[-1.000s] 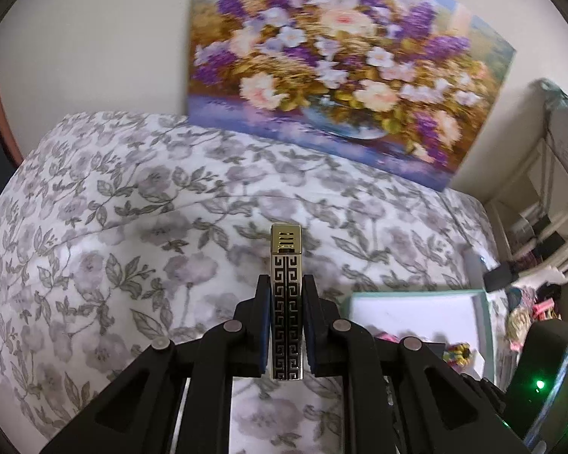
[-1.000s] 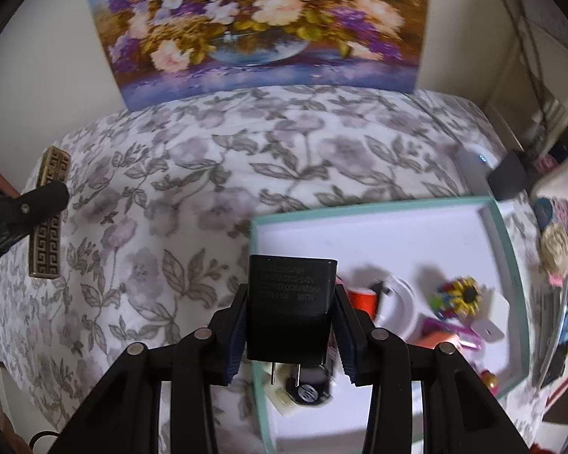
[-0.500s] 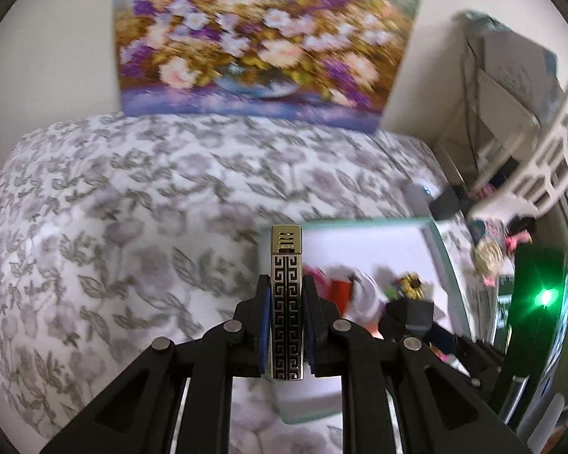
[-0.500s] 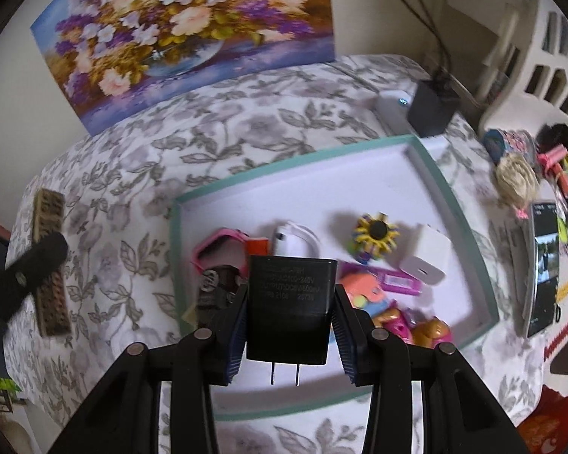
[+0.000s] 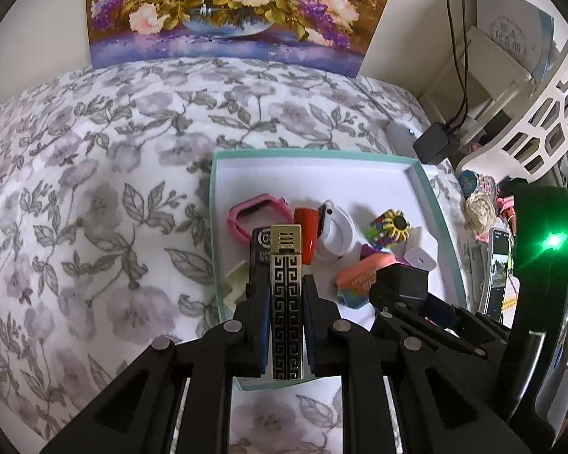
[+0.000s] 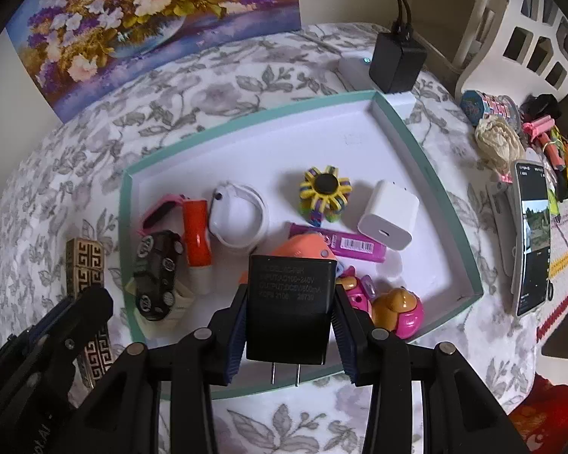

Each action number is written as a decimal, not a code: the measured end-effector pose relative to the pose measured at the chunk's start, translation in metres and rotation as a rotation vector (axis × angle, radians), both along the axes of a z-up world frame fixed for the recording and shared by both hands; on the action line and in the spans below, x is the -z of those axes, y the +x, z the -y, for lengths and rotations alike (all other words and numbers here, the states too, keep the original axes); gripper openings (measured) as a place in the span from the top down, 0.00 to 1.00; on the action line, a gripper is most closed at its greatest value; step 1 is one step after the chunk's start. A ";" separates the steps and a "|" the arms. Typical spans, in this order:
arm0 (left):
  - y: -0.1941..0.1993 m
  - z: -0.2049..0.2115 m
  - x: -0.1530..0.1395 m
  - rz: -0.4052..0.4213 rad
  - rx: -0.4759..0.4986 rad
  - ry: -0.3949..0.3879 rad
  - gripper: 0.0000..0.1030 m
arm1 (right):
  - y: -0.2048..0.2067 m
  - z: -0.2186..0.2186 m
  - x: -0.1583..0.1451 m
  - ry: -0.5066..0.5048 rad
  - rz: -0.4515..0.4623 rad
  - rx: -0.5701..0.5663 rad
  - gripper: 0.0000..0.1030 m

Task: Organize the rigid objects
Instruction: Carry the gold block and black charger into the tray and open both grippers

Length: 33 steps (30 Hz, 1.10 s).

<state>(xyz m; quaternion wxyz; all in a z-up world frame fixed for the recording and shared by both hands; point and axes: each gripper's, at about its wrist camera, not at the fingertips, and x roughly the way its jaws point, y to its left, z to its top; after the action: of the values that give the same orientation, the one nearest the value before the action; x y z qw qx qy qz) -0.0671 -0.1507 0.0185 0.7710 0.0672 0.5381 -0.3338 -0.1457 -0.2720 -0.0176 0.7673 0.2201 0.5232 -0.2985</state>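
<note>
while both hand-held grippers hang over the near end of the teal-rimmed tray (image 6: 450, 204) on the floral-cloth tabletop (image 5: 94, 174), each is closed tight on its own load: the left hand-held gripper (image 5: 286, 325) pinches a gold lighter with a black key pattern (image 5: 286, 302) upright between its pads, and the right hand-held gripper (image 6: 287, 325) clamps a black plug adapter (image 6: 289, 306) with its two prongs pointing back toward the camera. the tray's near half is crowded, with a black toy car (image 6: 157, 276), an orange flashlight (image 6: 197, 234), a white round gadget (image 6: 238, 215), a white charger cube (image 6: 390, 215) and a pink-and-tan toy (image 6: 397, 312) close together. my worry is that a release from here lands the adapter on the orange piece just below it, so it tips or slides against the rim; the lighter, tall and narrow, would likely topple onto the car, and the two grippers, close side by side, could bump each other
</note>
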 end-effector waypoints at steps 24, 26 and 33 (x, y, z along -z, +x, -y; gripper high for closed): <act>0.003 0.012 0.030 -0.057 0.046 0.083 0.85 | 0.007 0.010 0.022 0.019 -0.077 0.012 0.57; 0.003 0.012 0.033 -0.064 0.047 0.094 0.85 | 0.007 0.009 0.024 0.022 -0.084 0.010 0.56; 0.003 0.012 0.036 -0.077 0.044 0.102 0.85 | 0.008 0.008 0.025 0.017 -0.092 0.004 0.56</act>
<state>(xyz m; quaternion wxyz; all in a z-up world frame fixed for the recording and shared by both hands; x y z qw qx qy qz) -0.0637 -0.1624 -0.0175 0.7379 0.1054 0.5819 -0.3253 -0.1377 -0.2797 -0.0427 0.7400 0.2137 0.5601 -0.3051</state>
